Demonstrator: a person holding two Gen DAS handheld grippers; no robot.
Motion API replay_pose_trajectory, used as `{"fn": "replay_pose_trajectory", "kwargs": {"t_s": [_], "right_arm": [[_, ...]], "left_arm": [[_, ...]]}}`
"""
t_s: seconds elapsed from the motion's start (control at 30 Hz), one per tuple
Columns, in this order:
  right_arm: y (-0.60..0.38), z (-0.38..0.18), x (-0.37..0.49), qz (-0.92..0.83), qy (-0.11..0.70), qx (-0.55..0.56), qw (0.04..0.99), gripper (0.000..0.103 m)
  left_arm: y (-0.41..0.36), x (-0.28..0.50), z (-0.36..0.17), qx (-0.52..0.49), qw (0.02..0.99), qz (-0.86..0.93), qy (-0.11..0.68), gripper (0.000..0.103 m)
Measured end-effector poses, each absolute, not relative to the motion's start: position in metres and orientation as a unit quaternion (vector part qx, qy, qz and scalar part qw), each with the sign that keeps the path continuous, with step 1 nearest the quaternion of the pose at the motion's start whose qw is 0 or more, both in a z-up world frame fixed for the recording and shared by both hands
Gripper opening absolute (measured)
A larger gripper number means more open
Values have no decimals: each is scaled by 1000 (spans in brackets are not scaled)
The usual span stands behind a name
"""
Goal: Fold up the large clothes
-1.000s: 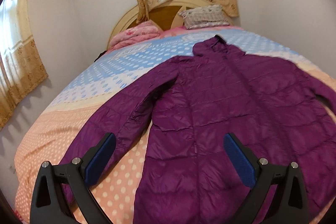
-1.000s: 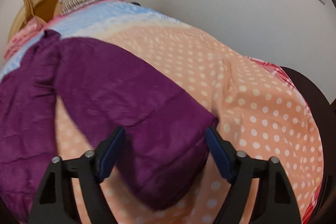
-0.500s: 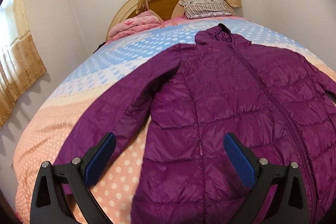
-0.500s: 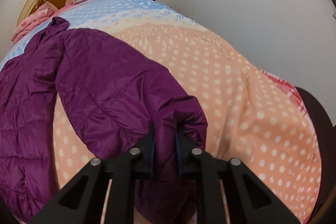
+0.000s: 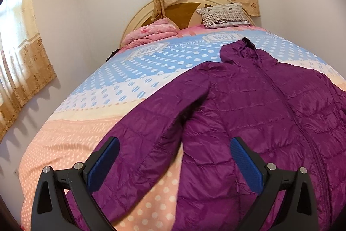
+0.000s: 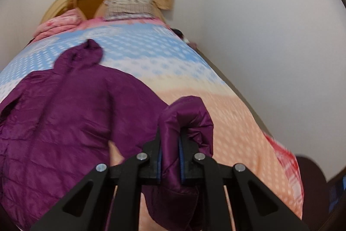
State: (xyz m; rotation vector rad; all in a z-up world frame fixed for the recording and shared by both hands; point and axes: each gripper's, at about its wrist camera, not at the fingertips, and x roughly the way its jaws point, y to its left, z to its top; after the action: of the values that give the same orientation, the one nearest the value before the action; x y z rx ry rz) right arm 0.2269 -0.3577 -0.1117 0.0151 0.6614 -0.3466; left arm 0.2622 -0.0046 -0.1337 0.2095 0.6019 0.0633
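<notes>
A purple quilted hooded jacket [image 5: 248,114] lies spread face up on the bed, hood toward the headboard. My left gripper [image 5: 174,141] hangs open above its left sleeve [image 5: 147,129], which runs between the blue pads without touching them. In the right wrist view the jacket body [image 6: 71,105] lies to the left. My right gripper [image 6: 170,133] is shut on the cuff end of the right sleeve [image 6: 188,114]. That sleeve is raised off the bedspread and bunches over the fingers, and the rest of it hangs below.
The bedspread [image 5: 86,129] is dotted peach near me and blue farther off. A striped pillow [image 5: 225,15] and a folded pink blanket [image 5: 151,34] lie by the wooden headboard [image 5: 186,8]. A wall [image 6: 270,57] runs along the bed's right side. Dark furniture [image 6: 309,172] stands low right.
My right gripper shut on the right sleeve's cuff and lifted it off the bed, rolling as it rose. My left gripper shifted left, from over the jacket body to over the left sleeve.
</notes>
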Motion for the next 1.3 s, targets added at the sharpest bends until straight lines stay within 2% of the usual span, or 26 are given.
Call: {"fn": "replay_pose_trajectory", "kwargs": {"t_s": [0.27, 0.53, 0.6, 0.63, 0.67, 0.73, 0.97, 1.17, 1.3], "right_arm": [[-265, -113, 299, -104, 318, -65, 940, 13], [-177, -146, 355, -41, 325, -110, 938, 14], [-168, -158, 363, -29, 342, -111, 933, 19], [-164, -162, 362, -20, 341, -107, 934, 32], [-162, -162, 357, -14, 340, -105, 935, 59], [-159, -160, 337, -1, 323, -106, 940, 84], [-193, -153, 278, -9, 314, -127, 941, 93], [-275, -167, 259, -102, 331, -94, 933, 94], [-311, -178, 249, -128, 341, -56, 930, 94]], "left_arm": [[17, 282, -137, 91, 948, 49, 300, 102], [46, 296, -143, 77, 942, 73, 318, 102], [51, 297, -142, 81, 941, 78, 320, 102], [53, 297, -140, 81, 941, 81, 319, 102], [55, 298, -139, 80, 940, 85, 319, 102], [57, 299, -136, 75, 940, 84, 321, 102], [4, 306, -122, 67, 944, 37, 322, 102], [-108, 302, -112, 85, 939, -75, 324, 102], [-175, 314, -132, 113, 919, -138, 352, 102]]}}
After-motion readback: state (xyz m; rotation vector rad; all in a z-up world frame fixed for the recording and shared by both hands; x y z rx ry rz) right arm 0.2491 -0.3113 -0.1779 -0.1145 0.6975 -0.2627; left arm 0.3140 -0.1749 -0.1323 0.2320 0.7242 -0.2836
